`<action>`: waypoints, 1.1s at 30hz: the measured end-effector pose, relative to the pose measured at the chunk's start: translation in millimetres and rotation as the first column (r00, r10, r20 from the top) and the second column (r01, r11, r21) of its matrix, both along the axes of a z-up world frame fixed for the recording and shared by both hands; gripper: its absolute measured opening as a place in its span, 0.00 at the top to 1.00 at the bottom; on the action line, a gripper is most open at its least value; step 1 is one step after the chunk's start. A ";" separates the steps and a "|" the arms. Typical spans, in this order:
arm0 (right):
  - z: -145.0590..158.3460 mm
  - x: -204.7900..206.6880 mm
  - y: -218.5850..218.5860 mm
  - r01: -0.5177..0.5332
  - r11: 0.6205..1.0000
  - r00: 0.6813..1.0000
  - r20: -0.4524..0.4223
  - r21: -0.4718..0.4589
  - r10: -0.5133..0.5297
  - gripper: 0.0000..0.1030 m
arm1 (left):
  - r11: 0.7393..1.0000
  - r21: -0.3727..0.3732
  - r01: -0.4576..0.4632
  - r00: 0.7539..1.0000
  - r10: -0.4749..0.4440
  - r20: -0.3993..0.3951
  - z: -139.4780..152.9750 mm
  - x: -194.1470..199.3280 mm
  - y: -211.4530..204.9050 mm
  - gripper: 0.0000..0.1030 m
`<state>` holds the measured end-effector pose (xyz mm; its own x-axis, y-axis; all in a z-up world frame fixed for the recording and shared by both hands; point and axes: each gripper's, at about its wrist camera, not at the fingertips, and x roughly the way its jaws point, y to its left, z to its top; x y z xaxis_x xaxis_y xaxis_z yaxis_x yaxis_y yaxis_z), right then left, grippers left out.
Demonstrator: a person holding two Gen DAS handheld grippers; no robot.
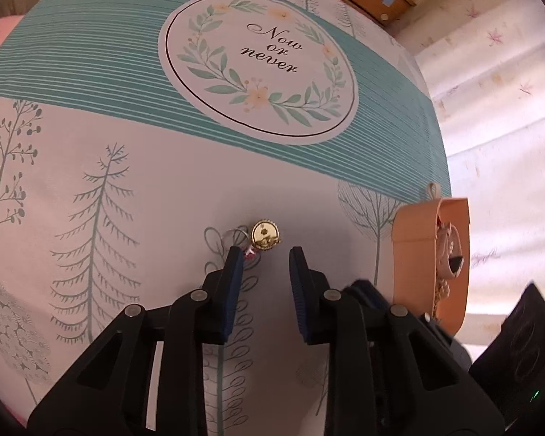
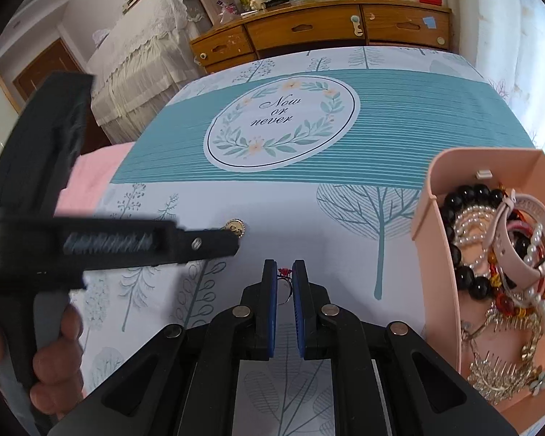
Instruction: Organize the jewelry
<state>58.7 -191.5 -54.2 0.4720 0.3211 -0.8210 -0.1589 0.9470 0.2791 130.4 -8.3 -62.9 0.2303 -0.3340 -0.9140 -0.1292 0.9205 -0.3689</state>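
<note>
A round gold pendant (image 1: 265, 235) lies on the printed tablecloth, just ahead of my open left gripper (image 1: 265, 258); a thin silver ring with a red stone (image 1: 240, 240) lies beside it by the left fingertip. The pendant also shows in the right wrist view (image 2: 235, 226), next to the left gripper's tip (image 2: 214, 243). My right gripper (image 2: 284, 270) is shut on a silver ring with a red stone (image 2: 284, 279). A pink jewelry box (image 2: 432, 225) at the right holds bead bracelets, pearls, a watch and hair combs; it also shows in the left wrist view (image 1: 414, 250).
The tablecloth (image 2: 399, 116) has a teal band and a "Now or never" wreath. A wooden dresser (image 2: 319, 32) stands beyond the table's far edge. A lace-covered piece of furniture (image 2: 141, 54) stands at the far left. A pink cloth (image 2: 87, 178) lies off the table's left side.
</note>
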 end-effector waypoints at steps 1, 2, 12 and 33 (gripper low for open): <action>0.4 -1.0 -1.7 0.005 1.000 1.000 -0.001 0.008 -0.005 0.92 | 1.000 0.012 0.000 1.000 0.000 -0.010 0.0 4.8 -2.5 0.79; 0.9 -2.0 -3.7 0.010 1.000 1.000 -0.003 0.016 -0.010 0.92 | 1.000 0.022 0.005 1.000 -0.005 -0.014 -0.1 8.4 -4.5 0.80; 4.5 -14.0 -25.6 0.059 0.997 0.998 -0.004 0.054 -0.059 0.92 | 0.988 0.132 0.077 0.997 -0.073 -0.036 4.9 25.1 -11.4 0.83; 2.6 -13.9 -24.6 0.063 0.996 0.998 -0.024 0.067 -0.061 0.92 | 0.979 0.170 0.112 0.991 -0.097 -0.091 2.3 40.4 -12.7 0.94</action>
<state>44.8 -216.1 -51.6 0.4750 0.3467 -0.8088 -0.0935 0.9338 0.3453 170.8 -21.0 -60.7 0.1246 -0.1856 -0.9747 -0.0518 0.9798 -0.1932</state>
